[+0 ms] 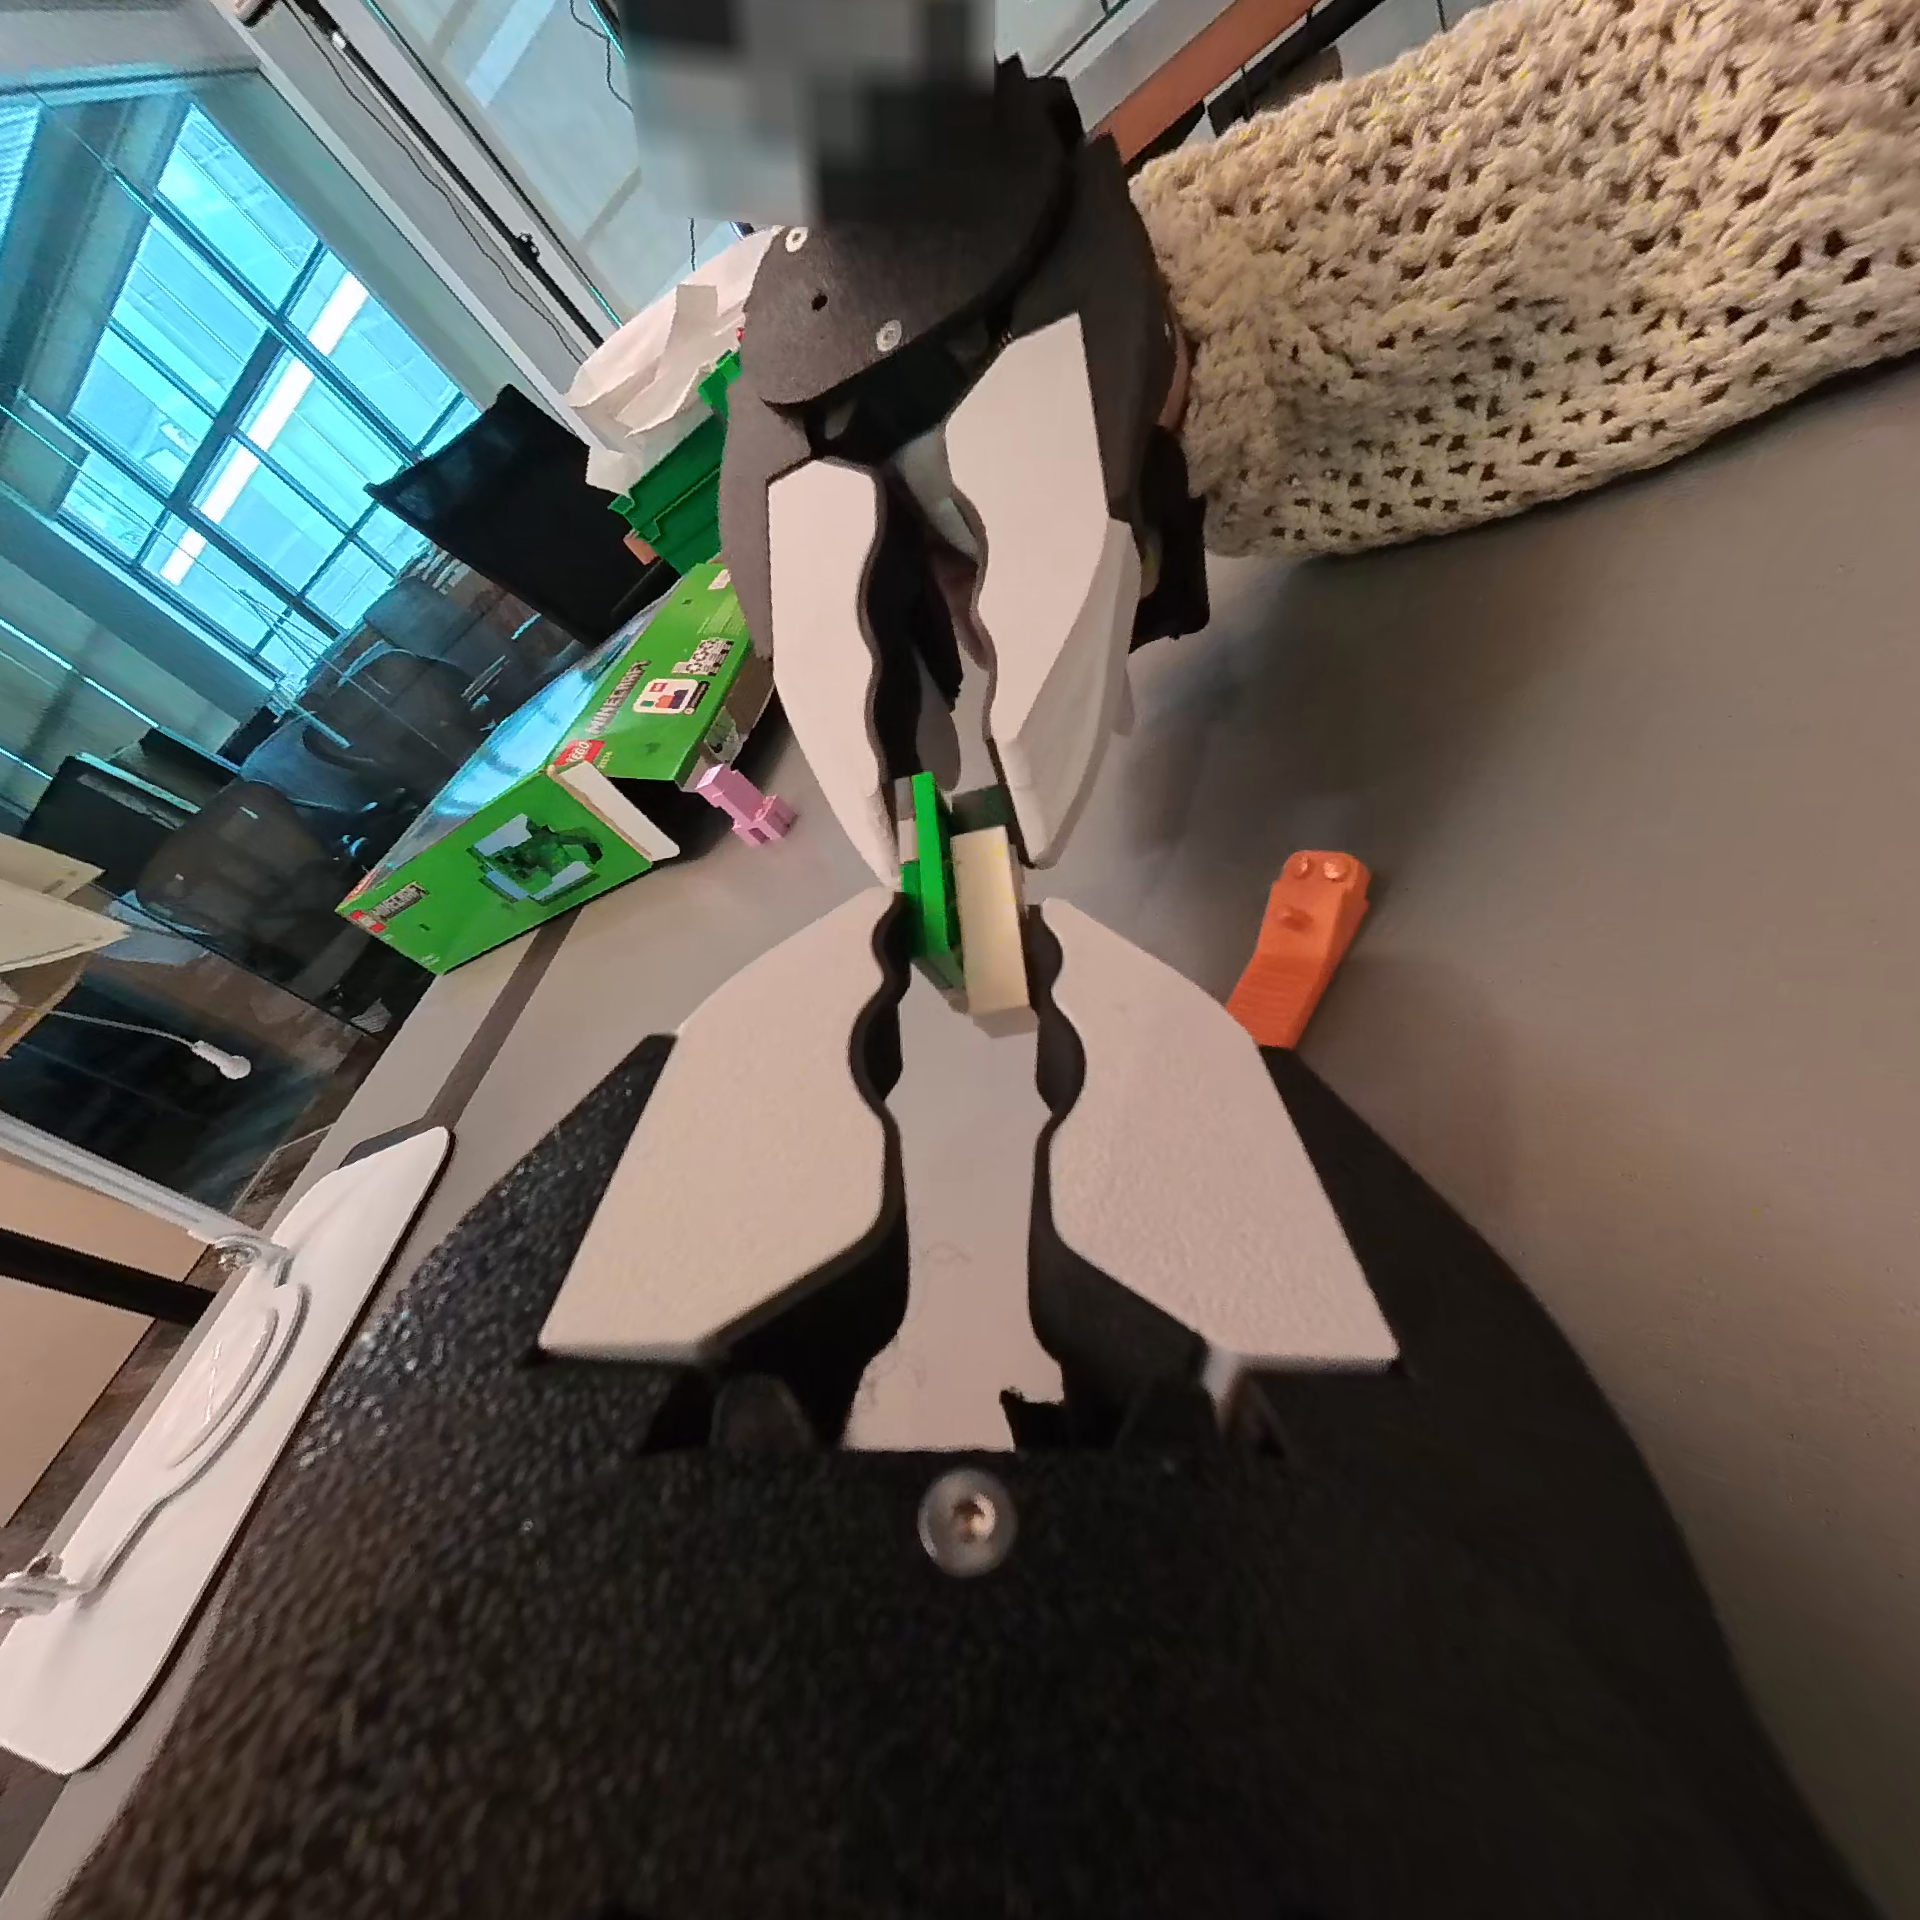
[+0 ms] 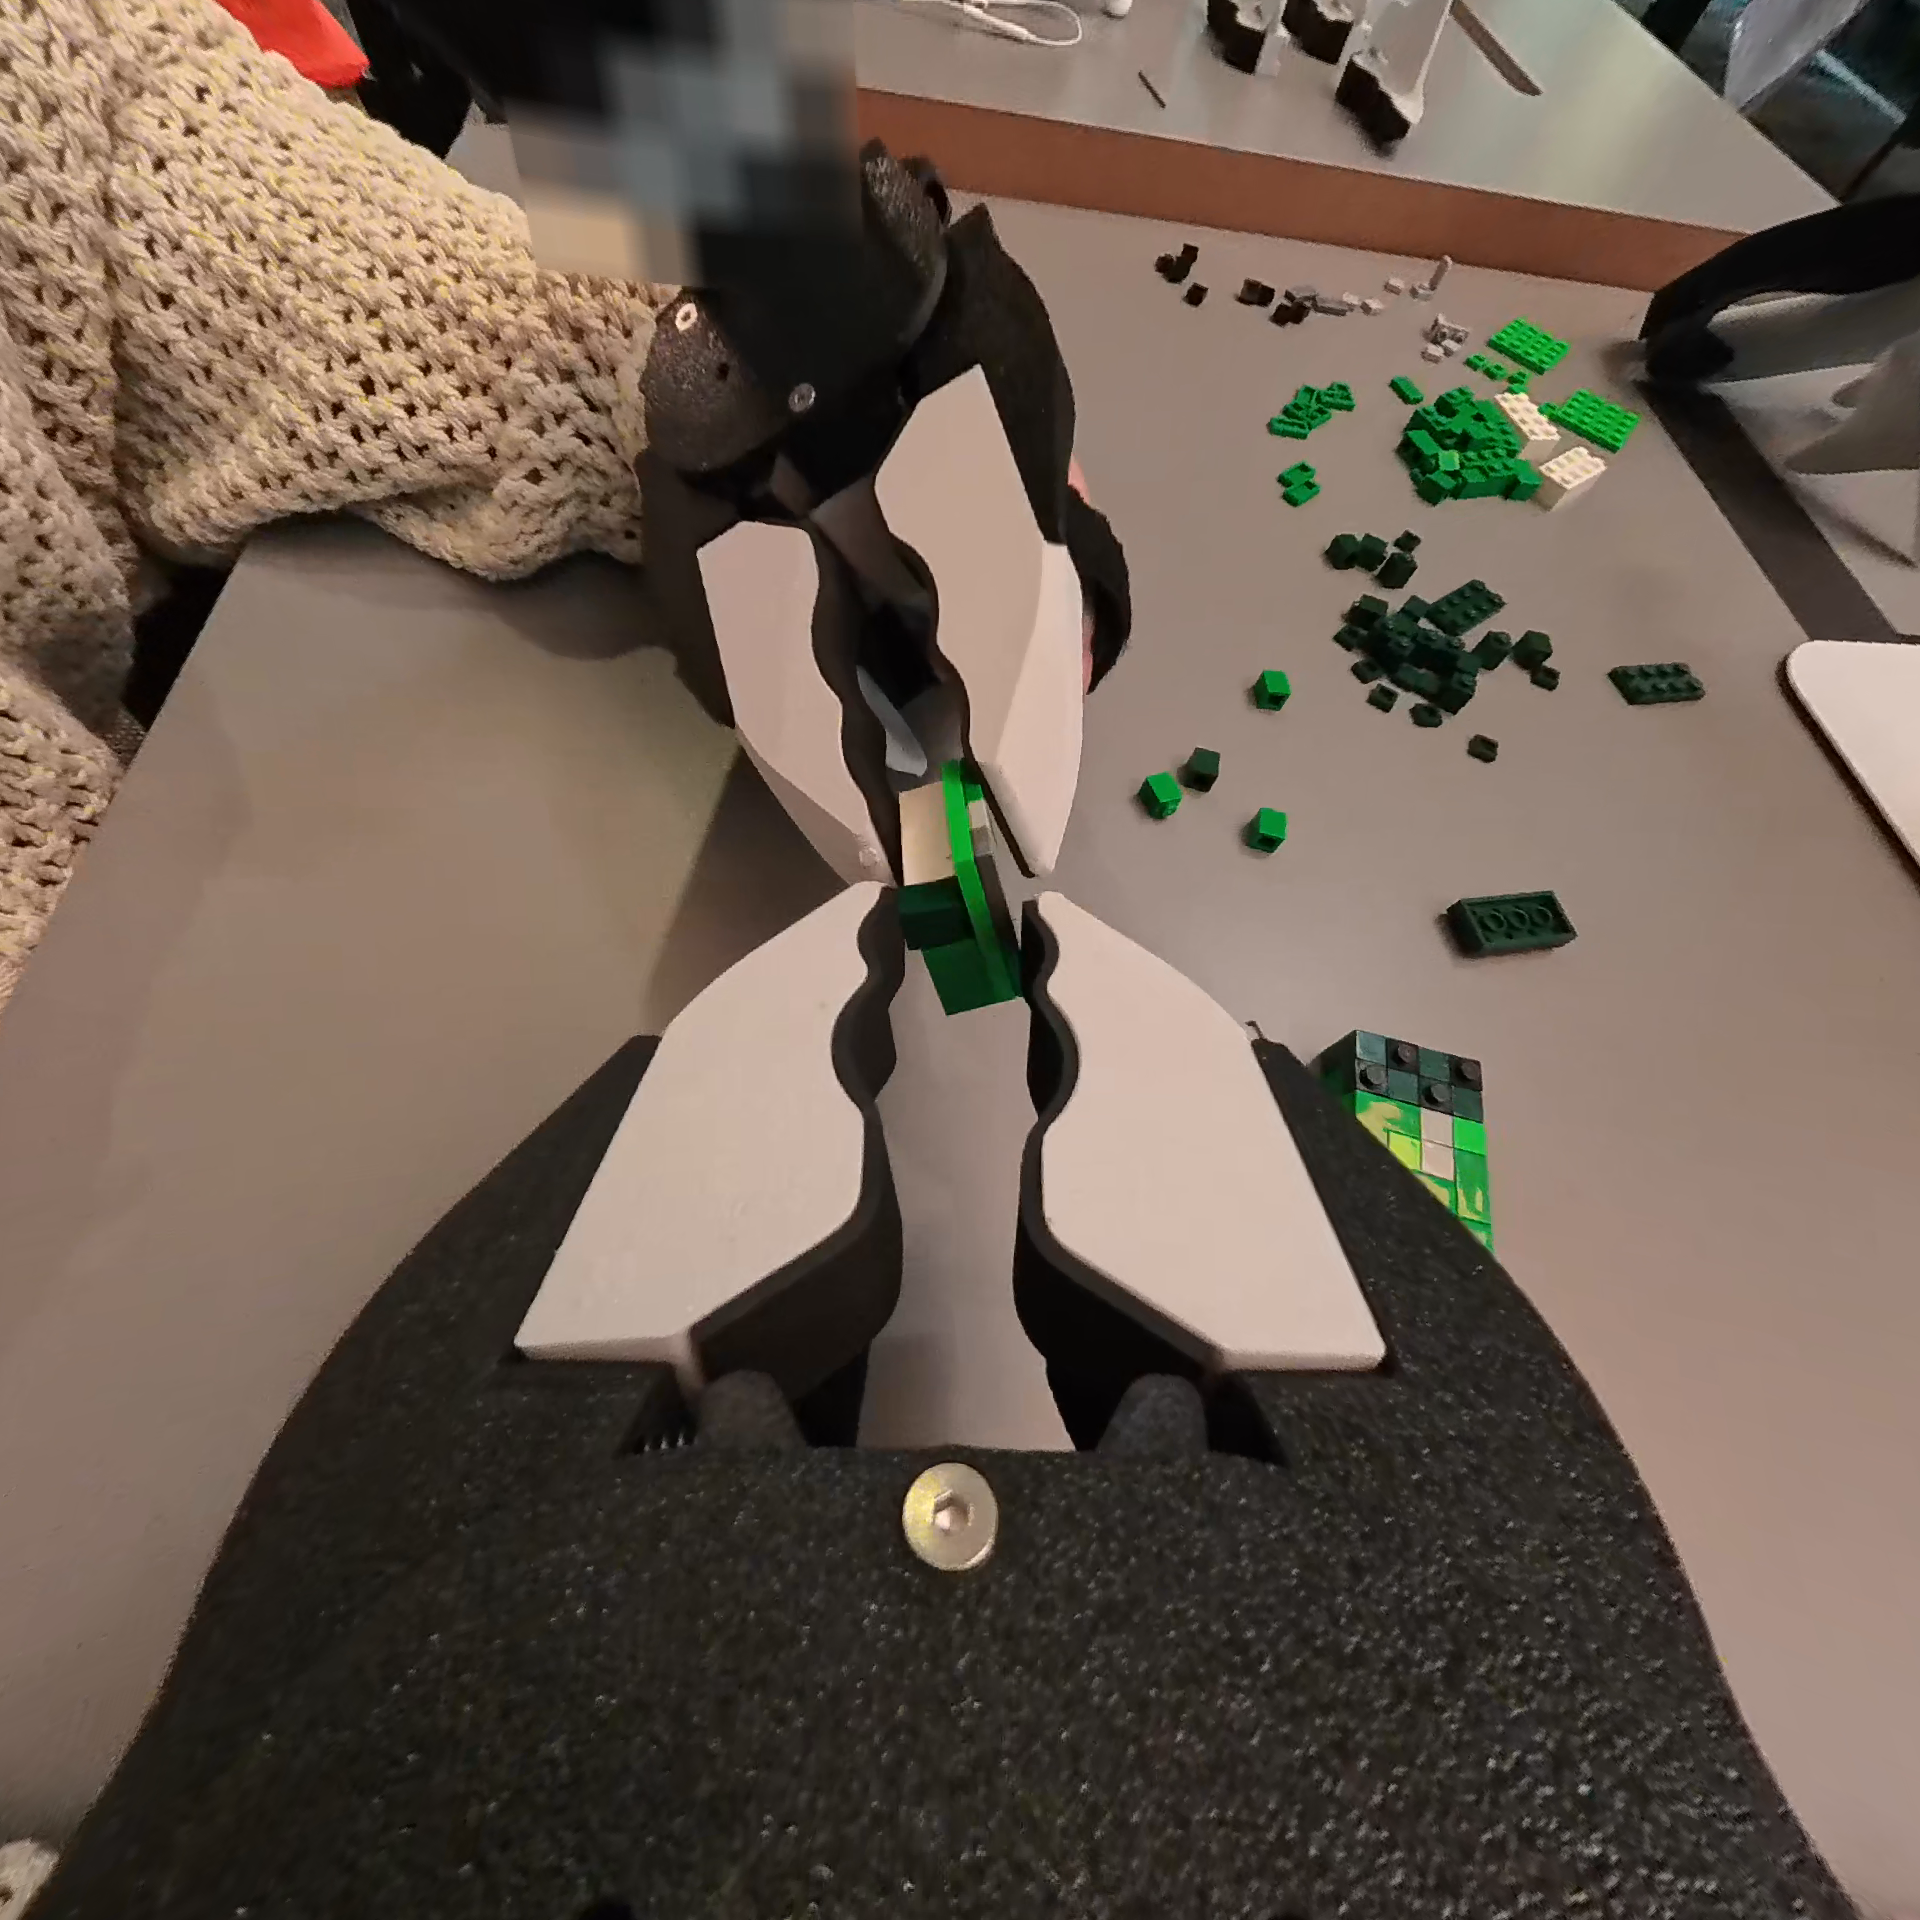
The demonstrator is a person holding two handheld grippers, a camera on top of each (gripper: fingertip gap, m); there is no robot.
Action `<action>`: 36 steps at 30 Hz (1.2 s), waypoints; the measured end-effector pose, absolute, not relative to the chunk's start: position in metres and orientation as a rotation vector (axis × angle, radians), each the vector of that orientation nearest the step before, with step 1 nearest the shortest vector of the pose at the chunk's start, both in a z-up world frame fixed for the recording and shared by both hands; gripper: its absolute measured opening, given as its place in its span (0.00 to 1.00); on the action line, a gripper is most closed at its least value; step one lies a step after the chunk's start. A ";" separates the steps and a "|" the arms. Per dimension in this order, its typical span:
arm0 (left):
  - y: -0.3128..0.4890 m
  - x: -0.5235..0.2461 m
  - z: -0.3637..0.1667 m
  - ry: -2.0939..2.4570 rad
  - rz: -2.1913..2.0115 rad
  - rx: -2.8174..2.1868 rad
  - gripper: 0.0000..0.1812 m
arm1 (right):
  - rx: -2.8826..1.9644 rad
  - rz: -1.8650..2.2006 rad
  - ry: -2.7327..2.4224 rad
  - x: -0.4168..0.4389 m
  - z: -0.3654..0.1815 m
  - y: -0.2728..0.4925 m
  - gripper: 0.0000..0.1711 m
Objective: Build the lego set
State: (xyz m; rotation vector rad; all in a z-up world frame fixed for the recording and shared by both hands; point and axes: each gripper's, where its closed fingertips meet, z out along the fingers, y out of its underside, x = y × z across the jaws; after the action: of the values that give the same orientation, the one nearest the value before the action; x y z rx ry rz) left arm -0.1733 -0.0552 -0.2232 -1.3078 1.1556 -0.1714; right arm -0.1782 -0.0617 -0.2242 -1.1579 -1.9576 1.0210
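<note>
Here both hand-held grippers, left [image 1: 961, 914] and right [image 2: 951, 914], clamp one green-and-white lego assembly [image 1: 961, 914].

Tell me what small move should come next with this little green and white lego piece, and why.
Probably press the two grippers gently toward each other. Both the left gripper and the right gripper pinch the same small lego assembly from opposite ends above the table, and its green plate and white brick look slightly askew, so they may not be fully seated.

grey table [image 2: 416, 831], knitted cream sleeve [image 1: 1558, 312], windows [image 1: 208, 364], black chair [image 1: 509, 499]
</note>
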 end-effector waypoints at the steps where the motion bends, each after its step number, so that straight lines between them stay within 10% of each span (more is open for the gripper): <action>1: -0.056 -0.173 -0.223 1.156 -0.173 -1.305 0.12 | -1.157 1.022 -1.957 -0.178 -0.224 -0.062 0.12; 16: -0.057 -0.172 -0.215 1.082 -0.264 -1.296 0.14 | -1.107 1.039 -1.959 -0.177 -0.217 -0.064 0.10; 26: -0.038 -0.191 -0.210 1.087 0.171 -1.216 0.35 | -1.452 1.502 -1.638 -0.191 -0.209 -0.044 0.10; 36: -0.039 -0.189 -0.209 1.157 0.338 -1.147 0.20 | -1.569 1.898 -1.564 -0.187 -0.209 -0.052 0.10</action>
State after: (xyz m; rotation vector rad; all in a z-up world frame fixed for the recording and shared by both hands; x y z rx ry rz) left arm -0.1891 -0.0387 -0.2095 -1.1474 1.1571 0.3382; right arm -0.1873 -0.0523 -0.2088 -1.5689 -1.5640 1.8981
